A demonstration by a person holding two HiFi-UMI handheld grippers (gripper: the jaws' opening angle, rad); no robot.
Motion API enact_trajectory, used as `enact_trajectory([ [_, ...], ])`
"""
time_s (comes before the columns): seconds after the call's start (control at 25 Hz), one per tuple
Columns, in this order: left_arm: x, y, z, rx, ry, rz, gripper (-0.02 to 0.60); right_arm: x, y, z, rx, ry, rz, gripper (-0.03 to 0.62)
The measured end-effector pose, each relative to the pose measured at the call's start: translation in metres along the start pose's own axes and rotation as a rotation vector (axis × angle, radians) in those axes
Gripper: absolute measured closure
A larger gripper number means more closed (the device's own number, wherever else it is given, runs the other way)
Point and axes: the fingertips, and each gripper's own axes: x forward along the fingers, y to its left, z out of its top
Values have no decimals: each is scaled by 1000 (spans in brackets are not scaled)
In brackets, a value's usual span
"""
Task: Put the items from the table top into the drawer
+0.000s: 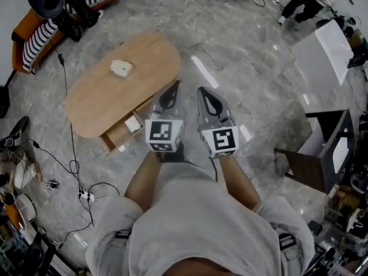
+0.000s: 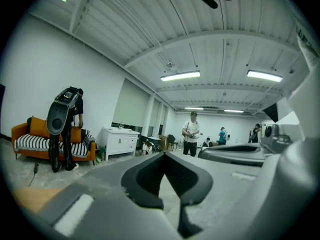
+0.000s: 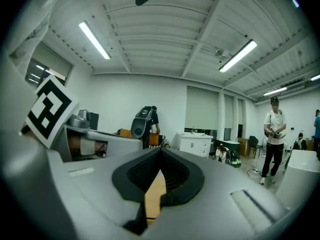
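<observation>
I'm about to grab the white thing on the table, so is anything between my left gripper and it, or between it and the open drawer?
Nothing visible does. Only bare table top lies between the left gripper and the white item, and between that item and the open drawer at the table's near edge.

A big open lab or studio hall with a staged living-room corner: pale marbled floor [image 1: 241, 68] crossed by loose cables [image 1: 72, 165], a bare ribbed ceiling with strip lights [image 2: 180, 76], an orange sofa [image 2: 22, 130] and a white cabinet [image 2: 120, 140] along the wall, an oval wooden surface [image 1: 115, 91], and people [image 2: 190, 133] standing about.
</observation>
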Motion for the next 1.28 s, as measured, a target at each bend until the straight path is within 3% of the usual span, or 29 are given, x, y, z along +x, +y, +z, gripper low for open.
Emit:
enact_trajectory([
  [0.12,20,40,7,-1,-10,53,561,55,0,-3,-27,34,92,586],
  [0.36,31,153,-7,-90,-17,265,561,166,44,-12,-84,69,349,586],
  [0.56,20,225,-36,-171,60,510,561,237,84,-44,-101,145,594,586],
  [0.72,14,283,-50,-179,109,680,561,295,106,-66,-108,168,759,586],
  [0.92,-3,339,-72,-219,154,884,561,366,145,-99,-128,176,919,586],
  [1.04,9,354,-96,-257,186,932,561,399,155,-126,-124,202,954,586],
  [1.28,30,373,-156,-335,225,924,561,427,175,-184,-85,279,989,586],
])
